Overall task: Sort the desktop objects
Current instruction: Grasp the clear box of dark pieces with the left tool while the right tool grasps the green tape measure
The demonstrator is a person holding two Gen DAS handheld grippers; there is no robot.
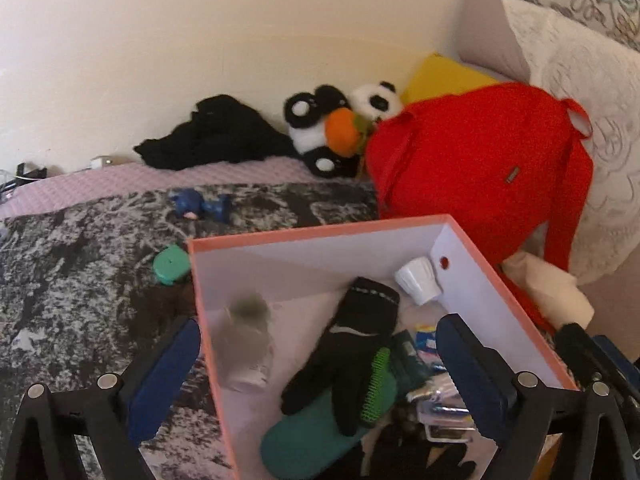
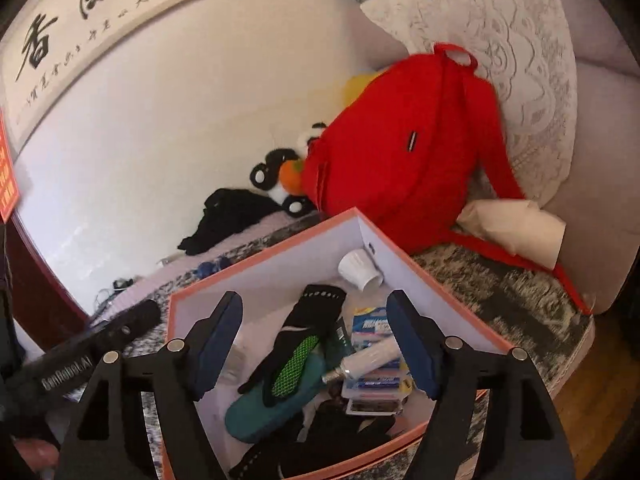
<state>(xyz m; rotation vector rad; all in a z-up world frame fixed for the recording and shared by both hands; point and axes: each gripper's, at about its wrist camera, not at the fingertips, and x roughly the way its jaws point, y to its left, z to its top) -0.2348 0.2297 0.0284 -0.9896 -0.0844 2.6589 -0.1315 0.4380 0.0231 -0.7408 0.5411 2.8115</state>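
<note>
Red backpack (image 1: 480, 160), panda plush (image 1: 320, 132), black cloth (image 1: 216, 136).

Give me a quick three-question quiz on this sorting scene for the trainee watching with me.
1. True or false: the white cup stands upright in the middle of the orange-rimmed box.
2. Which item lies outside the box on the patterned cover? A. black glove B. green round case C. teal case
3. What is held between the fingers of the left gripper and of the right gripper?

Key:
1. False; it lies tipped on its side in the far corner.
2. B.
3. Nothing; both are open above the box.
</note>
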